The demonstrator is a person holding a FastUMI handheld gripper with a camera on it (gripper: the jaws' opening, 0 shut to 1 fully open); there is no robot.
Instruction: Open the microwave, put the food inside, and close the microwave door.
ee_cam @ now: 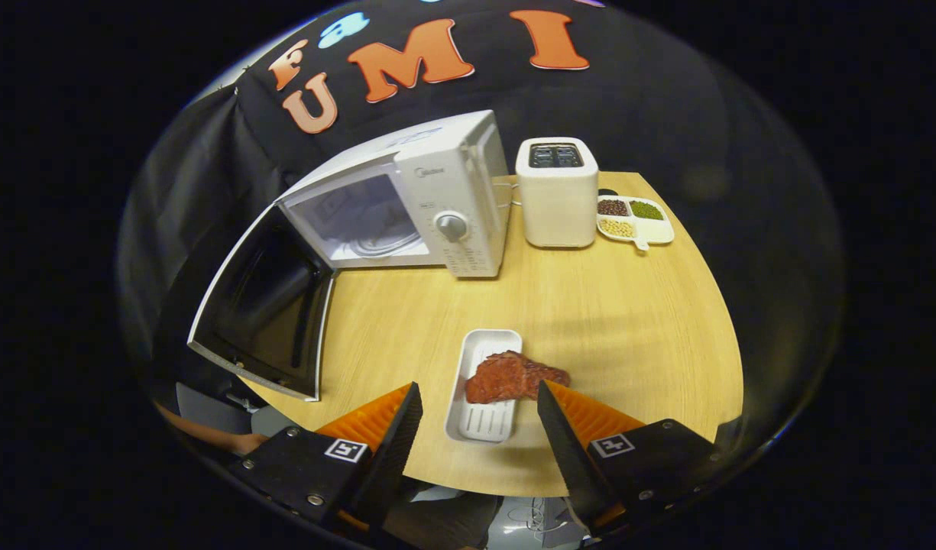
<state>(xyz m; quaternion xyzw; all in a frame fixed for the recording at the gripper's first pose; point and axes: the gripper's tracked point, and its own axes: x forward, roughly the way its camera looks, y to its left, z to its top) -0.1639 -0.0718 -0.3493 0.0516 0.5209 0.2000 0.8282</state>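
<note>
A white microwave [437, 202] stands at the back left of the wooden table [628, 328]. Its door [265, 305] is swung wide open to the left, and the glass turntable [380, 244] shows inside the cavity. A narrow white tray [484, 386] lies near the table's front edge with a red slab of meat [513, 376] across its middle, hanging over its right side. My gripper [479, 401] hovers open above the tray's near end. The tray sits between the fingers, touching neither.
A white toaster [557, 191] stands right of the microwave. Beside it lies a small divided dish [636, 220] of beans and grains. A person's arm [208, 435] shows below the table edge at the left, under the open door.
</note>
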